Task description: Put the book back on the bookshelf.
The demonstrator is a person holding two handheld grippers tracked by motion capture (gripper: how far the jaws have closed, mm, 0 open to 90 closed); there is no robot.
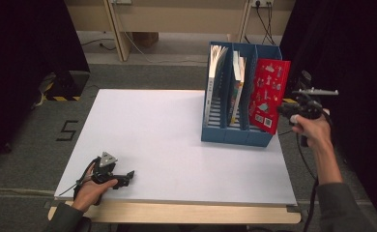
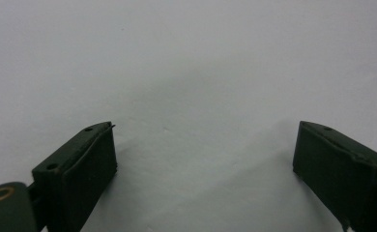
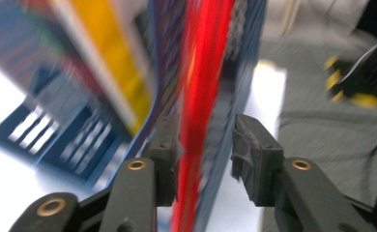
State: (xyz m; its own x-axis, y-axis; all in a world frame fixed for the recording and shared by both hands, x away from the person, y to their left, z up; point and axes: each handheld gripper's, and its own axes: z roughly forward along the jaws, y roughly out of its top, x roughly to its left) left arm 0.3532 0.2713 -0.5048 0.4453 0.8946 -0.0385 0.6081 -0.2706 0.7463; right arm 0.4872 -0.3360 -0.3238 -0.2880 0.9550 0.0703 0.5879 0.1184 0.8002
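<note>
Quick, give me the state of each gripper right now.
Left gripper: open, nothing between the jaws, low over the white table.
Right gripper: open, red book between the jaws; one pad at it, the other apart.

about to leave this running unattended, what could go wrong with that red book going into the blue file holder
1. In the right gripper view, one jaw of the right hand-held gripper stands clear of the red book, so the book may drop or tip.
2. In the high view the book leans half out of the blue file holder in the end slot and could fall outward.
3. The holder sits near the table edge; a push might shift it.
</note>
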